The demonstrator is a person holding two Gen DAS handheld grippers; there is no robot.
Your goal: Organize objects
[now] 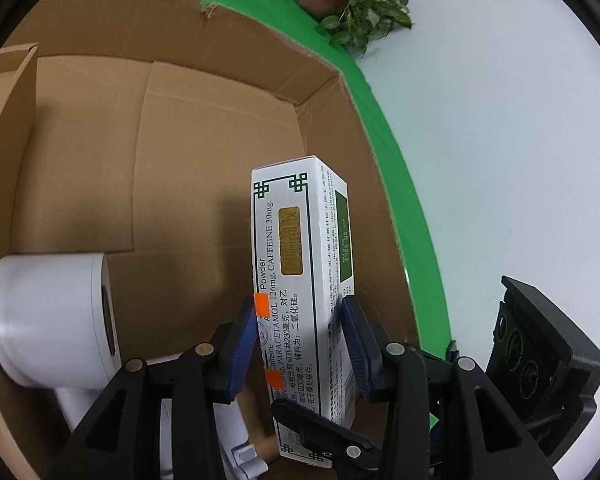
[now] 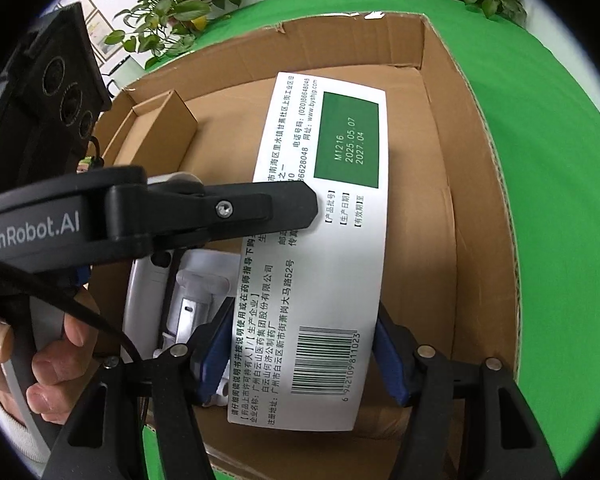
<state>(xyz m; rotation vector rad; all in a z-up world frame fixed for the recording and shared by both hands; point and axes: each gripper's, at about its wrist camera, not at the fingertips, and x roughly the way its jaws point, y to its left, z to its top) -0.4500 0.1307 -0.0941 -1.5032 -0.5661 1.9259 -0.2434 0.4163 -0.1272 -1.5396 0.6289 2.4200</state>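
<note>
Medicine box [image 1: 300, 280] inside cardboard carton [image 1: 220, 92], beside white hair dryer [image 1: 48, 312], not yet released. Left gripper [image 1: 300, 344] and right gripper [image 2: 300, 356] both clamp it. Judged: placement nearly done, release remains.

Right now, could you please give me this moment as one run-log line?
left gripper: shut on medicine box | right gripper: shut on medicine box | box over carton | white hair dryer in carton
</note>
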